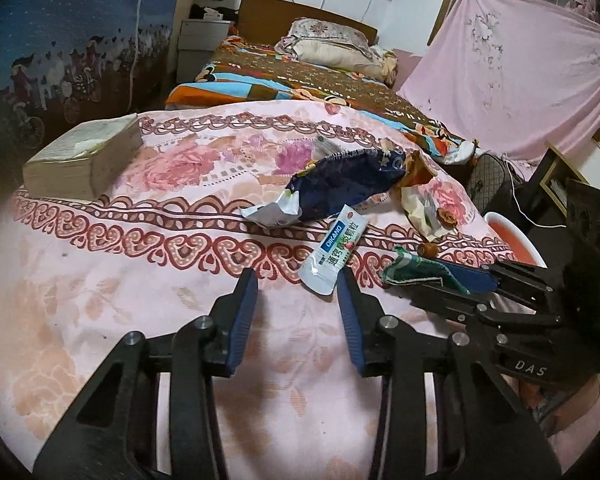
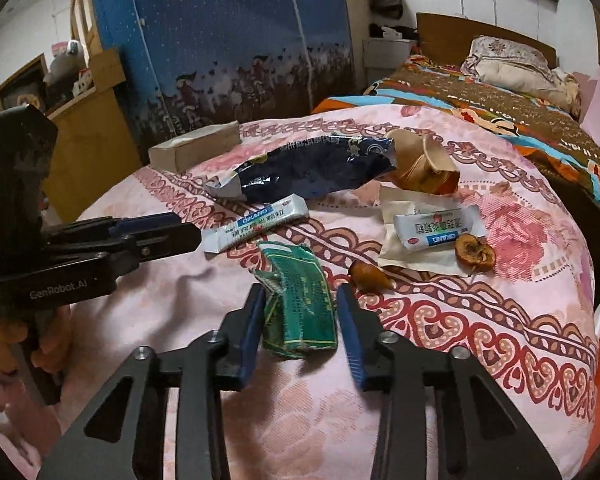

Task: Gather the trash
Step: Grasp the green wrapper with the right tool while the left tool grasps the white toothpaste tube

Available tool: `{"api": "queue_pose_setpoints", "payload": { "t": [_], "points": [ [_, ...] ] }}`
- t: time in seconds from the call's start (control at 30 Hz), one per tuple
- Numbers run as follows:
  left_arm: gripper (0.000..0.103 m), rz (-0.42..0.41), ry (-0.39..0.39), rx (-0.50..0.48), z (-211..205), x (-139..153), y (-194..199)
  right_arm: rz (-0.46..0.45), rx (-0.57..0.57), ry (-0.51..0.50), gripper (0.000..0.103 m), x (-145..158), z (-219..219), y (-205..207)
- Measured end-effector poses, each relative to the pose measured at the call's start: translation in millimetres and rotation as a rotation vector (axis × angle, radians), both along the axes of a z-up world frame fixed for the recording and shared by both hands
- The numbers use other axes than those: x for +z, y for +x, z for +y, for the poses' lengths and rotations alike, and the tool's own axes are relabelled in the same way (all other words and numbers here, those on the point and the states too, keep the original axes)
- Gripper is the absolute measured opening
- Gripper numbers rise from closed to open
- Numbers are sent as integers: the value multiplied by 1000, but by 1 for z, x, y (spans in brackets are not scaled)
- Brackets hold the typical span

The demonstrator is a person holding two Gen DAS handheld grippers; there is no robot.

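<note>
Trash lies on the pink flowered bedspread (image 1: 140,280). My right gripper (image 2: 300,300) has both pads against a crumpled green packet (image 2: 304,308) that rests on the spread. The left wrist view shows that gripper (image 1: 412,282) from the side, clamped on the green packet (image 1: 416,272). My left gripper (image 1: 297,280) is open, and the near end of a white sachet (image 1: 334,252) lies by its right fingertip. In the right wrist view the left gripper (image 2: 190,234) ends just short of that sachet (image 2: 256,224). Beyond lies a dark blue snack bag (image 1: 340,188).
A brown paper wrapper (image 2: 420,164), a second sachet (image 2: 436,228) on white paper and two dried fruit pieces (image 2: 474,252) lie further right. A tissue box (image 1: 84,160) sits at the far left. An orange bin (image 1: 516,240) stands off the bed's right edge.
</note>
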State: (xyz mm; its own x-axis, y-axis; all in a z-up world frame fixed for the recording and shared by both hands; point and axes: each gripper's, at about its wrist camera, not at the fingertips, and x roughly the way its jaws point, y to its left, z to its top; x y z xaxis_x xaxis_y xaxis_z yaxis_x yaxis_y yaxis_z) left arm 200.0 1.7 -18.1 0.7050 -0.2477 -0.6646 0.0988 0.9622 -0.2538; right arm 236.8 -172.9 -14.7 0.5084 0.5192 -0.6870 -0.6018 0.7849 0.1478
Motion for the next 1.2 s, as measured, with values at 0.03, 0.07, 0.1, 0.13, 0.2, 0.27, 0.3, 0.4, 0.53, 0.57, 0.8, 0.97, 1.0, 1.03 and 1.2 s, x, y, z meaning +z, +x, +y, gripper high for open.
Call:
{"api": "queue_pose_setpoints", "payload": {
  "t": [0.03, 0.07, 0.1, 0.13, 0.2, 0.27, 0.3, 0.4, 0.53, 0.57, 0.8, 0.97, 1.0, 1.03, 1.2],
  "points": [
    [24, 4, 3, -5, -1, 0, 1, -1, 1, -1, 24, 0, 0, -1],
    [24, 8, 6, -11, -2, 0, 1, -3, 0, -4, 21, 0, 0, -1],
    [24, 10, 9, -14, -3, 0, 2, -12, -8, -11, 21, 0, 0, -2],
    [24, 14, 16, -21, -5, 0, 3, -21, -10, -11, 21, 1, -1, -3],
    [24, 23, 29, -34, -8, 0, 6, -37, -16, -8, 21, 3, -2, -5],
    [24, 34, 52, -50, -12, -1, 10, -48, -29, 1, 21, 5, -5, -5],
    [24, 37, 60, -58, -14, -1, 11, -53, -37, 11, 21, 6, -7, -6],
    [24, 48, 87, -75, -20, -1, 18, -62, -56, 37, 21, 8, -13, -6],
    [26, 62, 148, -102, -30, -1, 29, -52, -64, 54, 21, 10, -15, -3],
    [26, 62, 161, -108, -32, -1, 31, -50, -64, 57, 21, 10, -16, -2],
    [22, 68, 203, -138, -39, -3, 38, -43, -86, 85, 21, 11, -22, 1],
    [8, 63, 199, -149, -41, -2, 35, -49, -92, 90, 21, 12, -22, 0],
    [7, 60, 199, -153, -42, -1, 34, -52, -93, 90, 21, 12, -22, 0],
    [6, 56, 199, -155, -43, -1, 33, -55, -95, 92, 21, 12, -23, -1],
    [6, 0, 170, -143, -45, 9, 18, -83, -113, 109, 21, 16, -28, -5]
  ]
}}
